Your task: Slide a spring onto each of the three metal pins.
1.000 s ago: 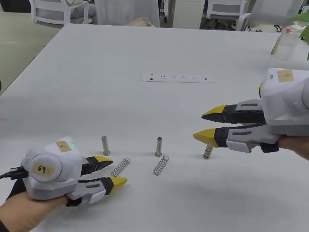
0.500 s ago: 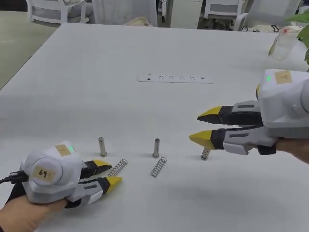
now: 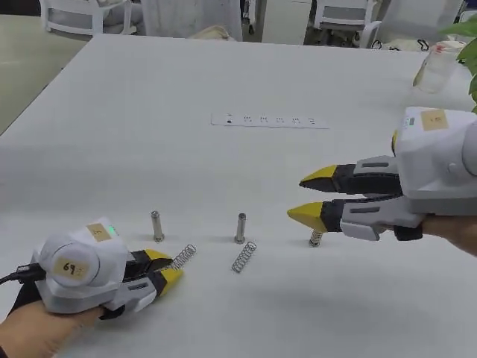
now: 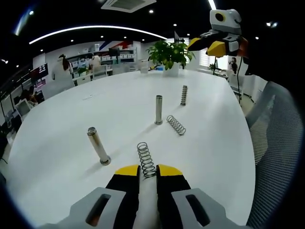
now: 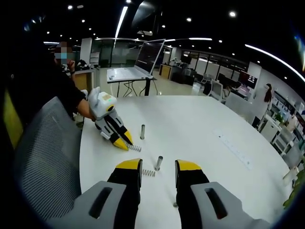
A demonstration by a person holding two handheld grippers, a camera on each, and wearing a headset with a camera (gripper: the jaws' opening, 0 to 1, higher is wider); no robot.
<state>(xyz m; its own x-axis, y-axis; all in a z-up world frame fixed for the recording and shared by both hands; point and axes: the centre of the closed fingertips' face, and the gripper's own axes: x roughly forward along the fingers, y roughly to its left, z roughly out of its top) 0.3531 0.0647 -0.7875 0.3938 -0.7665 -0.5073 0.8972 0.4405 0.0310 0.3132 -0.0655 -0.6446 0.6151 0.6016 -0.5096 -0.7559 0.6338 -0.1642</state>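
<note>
At the left of the white table (image 3: 223,74), the left gripper (image 3: 165,265) lies low, its jaws drawn narrow about the near end of a loose spring (image 3: 182,256). Whether they pinch it yet, I cannot tell. Just beyond stands the left pin (image 3: 156,225), bare. Next comes the middle pin (image 3: 240,227), also bare, with a second spring (image 3: 244,256) lying flat just beside its foot. Further right, the right pin (image 4: 184,88) wears a fitted spring (image 4: 183,98). Near it, raised off the table, hovers the right gripper (image 3: 311,195), jaws spread and holding nothing. By this, 1 of 3 pins looks done and 2 remain.
</note>
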